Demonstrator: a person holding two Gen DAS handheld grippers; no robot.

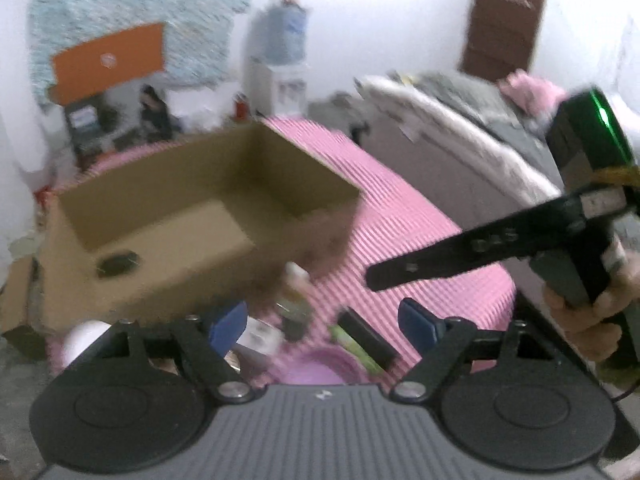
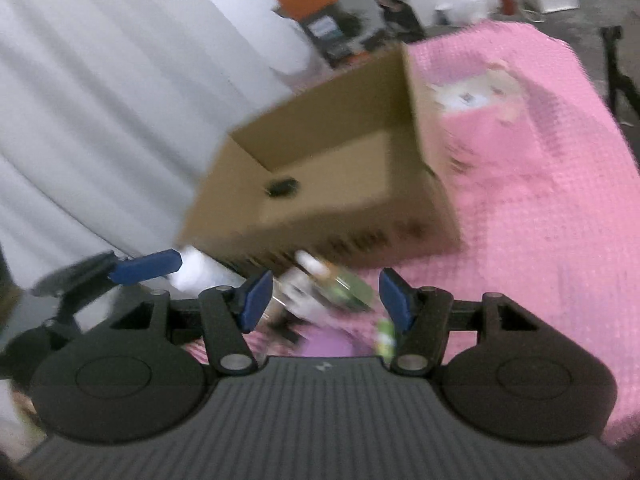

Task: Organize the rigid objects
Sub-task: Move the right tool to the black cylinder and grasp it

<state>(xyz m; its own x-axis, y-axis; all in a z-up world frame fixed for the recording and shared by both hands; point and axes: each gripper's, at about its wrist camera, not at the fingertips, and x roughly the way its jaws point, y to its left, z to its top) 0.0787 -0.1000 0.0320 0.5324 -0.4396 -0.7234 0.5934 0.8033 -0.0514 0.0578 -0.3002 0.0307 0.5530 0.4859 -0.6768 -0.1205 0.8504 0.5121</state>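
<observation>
In the left wrist view, the left gripper [image 1: 322, 322] has its fingers wide apart and holds nothing. The cardboard box [image 1: 192, 216] stands ahead on the pink cloth [image 1: 420, 232]; small blurred items [image 1: 296, 304] lie between the fingers.

In the right wrist view, the right gripper [image 2: 324, 298] is also spread and empty. The box [image 2: 328, 184] is just ahead, a small dark object [image 2: 283, 187] inside it.

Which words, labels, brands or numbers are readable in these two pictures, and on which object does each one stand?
No text can be read; both views are blurred.
Cardboard box: dark print on its outer side, too blurred to read.
Orange board: a small pale logo, unreadable.
Bottle beside the box: label blurred.
Brown hanging: pale marks, unreadable.
Each hand-held gripper body: a small emblem, no letters.
</observation>
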